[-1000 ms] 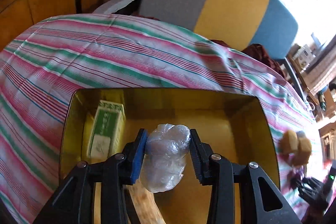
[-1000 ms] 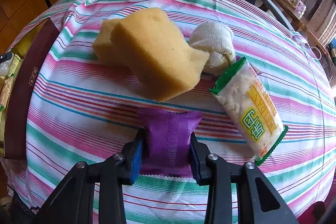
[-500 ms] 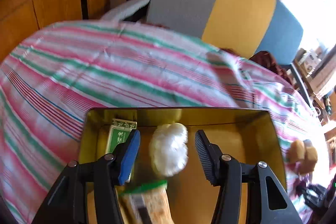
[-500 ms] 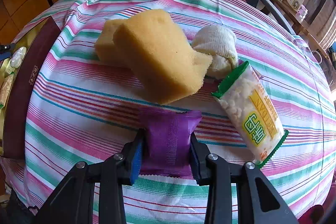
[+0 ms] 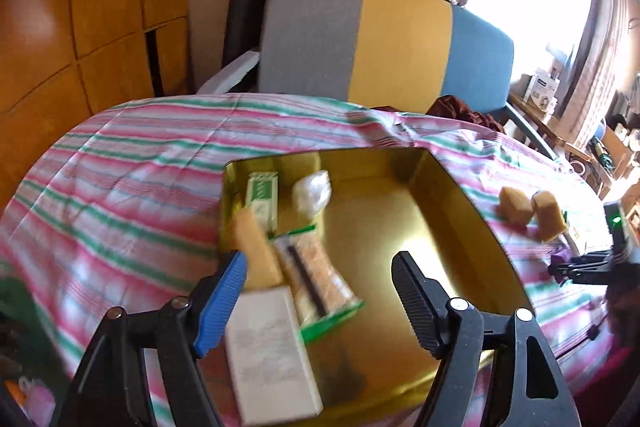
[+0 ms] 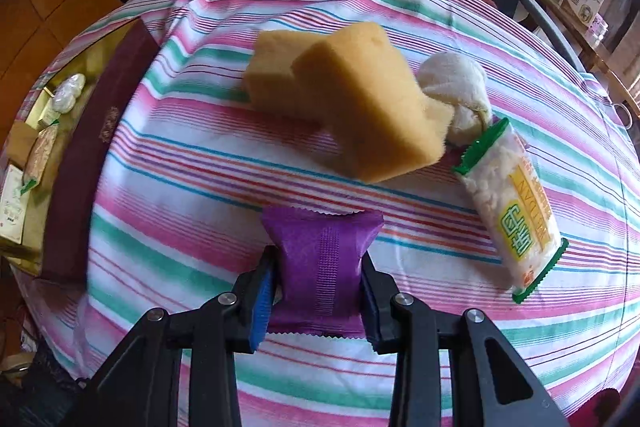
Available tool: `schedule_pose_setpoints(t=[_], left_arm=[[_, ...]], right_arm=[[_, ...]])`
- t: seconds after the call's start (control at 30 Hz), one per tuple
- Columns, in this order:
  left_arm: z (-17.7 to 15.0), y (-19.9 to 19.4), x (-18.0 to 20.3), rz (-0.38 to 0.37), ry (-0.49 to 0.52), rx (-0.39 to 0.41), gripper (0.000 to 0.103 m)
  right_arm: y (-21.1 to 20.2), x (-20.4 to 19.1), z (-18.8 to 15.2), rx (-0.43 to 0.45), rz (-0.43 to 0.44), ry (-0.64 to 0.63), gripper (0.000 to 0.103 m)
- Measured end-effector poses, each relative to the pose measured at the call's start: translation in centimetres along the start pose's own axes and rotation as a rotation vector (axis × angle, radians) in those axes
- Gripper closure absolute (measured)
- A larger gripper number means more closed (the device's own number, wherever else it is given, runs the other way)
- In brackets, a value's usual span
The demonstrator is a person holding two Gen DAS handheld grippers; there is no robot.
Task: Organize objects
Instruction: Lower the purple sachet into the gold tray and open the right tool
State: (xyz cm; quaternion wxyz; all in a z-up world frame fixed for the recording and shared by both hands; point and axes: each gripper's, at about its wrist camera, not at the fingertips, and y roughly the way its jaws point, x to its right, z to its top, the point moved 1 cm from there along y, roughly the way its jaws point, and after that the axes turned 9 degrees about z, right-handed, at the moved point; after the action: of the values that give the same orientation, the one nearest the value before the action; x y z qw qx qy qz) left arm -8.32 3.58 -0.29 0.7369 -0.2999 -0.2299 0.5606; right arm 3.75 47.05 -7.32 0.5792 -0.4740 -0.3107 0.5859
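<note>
Right tongs [image 6: 318, 297] clamp purple packet [image 6: 320, 255]; left tongs [image 5: 320, 291] opening, empty.

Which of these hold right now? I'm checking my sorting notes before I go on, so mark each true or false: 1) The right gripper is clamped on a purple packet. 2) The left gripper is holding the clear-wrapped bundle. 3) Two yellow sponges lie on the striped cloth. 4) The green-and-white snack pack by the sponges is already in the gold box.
1) True: the right gripper is shut on the purple packet.
2) False: the left gripper has nothing between its opening jaws; the clear-wrapped bundle lies in the gold box.
3) True: the two yellow sponges rest on the striped cloth.
4) False: the snack pack lies on the cloth, beside the sponges.
</note>
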Motion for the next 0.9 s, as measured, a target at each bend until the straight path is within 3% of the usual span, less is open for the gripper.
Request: schedule_pose_setpoints(t=[0.2, 0.37, 0.53, 0.67, 0.9], left_arm=[[-1.5, -1.3, -1.9, 0.022, -0.035, 0.023, 0.026], [-2.2, -1.5, -2.5, 0.017, -0.050, 0.027, 0.026], [-2.7, -1.4, -2.9, 0.026, -0.034, 0.034, 0.024], [-3.2, -1.1, -4.2, 0.034, -0.066, 0.016, 0.024], [-3.5, -0.3, -6.8, 0.045, -0.150, -0.009, 0.024]], right_arm=[[-3.5, -6.4, 0.4, 0.070, 0.150, -0.058, 0.066], [-4.1, -16.6, 4.9, 0.107, 0.253, -0.165, 0.066], [0.5, -25.0, 10.6, 0.072, 0.280, -0.220, 0.066], [6.4, -27.7, 14.3, -0.006, 0.264, -0.139, 0.066], [13.4, -29.6, 18.0, -0.038, 0.203, -0.006, 0.065]])
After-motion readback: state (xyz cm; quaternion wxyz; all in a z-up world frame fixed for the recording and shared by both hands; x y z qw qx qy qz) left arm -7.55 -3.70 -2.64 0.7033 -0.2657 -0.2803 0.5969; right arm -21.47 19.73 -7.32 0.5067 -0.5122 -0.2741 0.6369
